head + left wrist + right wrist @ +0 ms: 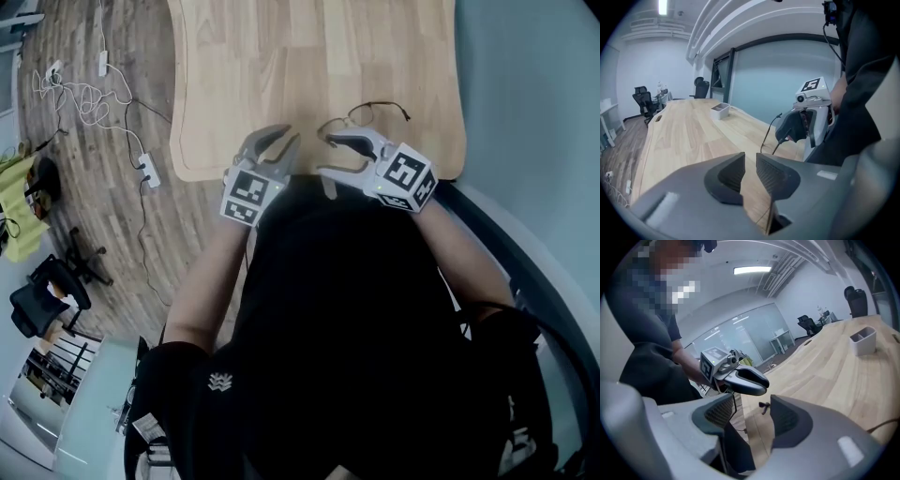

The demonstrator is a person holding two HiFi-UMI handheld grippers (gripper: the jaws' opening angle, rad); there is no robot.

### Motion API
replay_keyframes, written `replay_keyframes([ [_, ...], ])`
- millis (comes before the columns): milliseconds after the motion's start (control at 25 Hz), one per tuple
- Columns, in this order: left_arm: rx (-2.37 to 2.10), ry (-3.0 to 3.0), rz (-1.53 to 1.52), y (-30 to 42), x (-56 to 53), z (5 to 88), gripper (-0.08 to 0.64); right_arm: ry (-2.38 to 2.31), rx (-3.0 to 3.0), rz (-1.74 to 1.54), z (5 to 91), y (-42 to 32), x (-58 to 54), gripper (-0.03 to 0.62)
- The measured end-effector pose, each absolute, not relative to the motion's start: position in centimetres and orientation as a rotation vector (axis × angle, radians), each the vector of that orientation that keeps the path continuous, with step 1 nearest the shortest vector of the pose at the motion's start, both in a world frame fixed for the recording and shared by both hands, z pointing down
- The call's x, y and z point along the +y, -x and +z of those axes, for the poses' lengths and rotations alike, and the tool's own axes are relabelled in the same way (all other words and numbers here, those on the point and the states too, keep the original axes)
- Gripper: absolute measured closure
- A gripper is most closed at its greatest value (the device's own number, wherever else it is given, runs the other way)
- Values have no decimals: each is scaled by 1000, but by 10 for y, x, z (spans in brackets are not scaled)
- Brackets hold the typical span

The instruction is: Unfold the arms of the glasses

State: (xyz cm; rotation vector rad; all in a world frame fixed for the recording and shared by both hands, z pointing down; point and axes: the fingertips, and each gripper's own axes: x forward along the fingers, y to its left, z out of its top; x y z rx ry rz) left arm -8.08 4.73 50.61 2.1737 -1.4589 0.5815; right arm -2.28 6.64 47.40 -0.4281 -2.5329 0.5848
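- Left hand-held gripper (750, 164): is hovering at the near edge of the wooden surface (281, 66); its jaws are standing slightly apart and pinching nothing.
- Right hand-held gripper (752, 401): its jaws are standing spread and pressing on nothing; a small dark tip is showing in the gap.
- Glasses (379, 105): thin wire frame, sitting just beside the right hand-held gripper's far jaw; whether they are touching is unclear.

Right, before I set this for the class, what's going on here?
A person holds a grey two-jaw left tool and right tool at the near edge of a light wooden table. The thin dark wire-framed glasses sit on the table just beyond the right tool. Both tools are open, and neither grips the glasses.
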Motion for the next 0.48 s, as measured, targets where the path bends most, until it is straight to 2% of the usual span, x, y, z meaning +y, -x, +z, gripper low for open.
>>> replay_keyframes([
  [480,-1552,-2137,512,95,58,496,479,510,-2587,528,459,42,77,348],
])
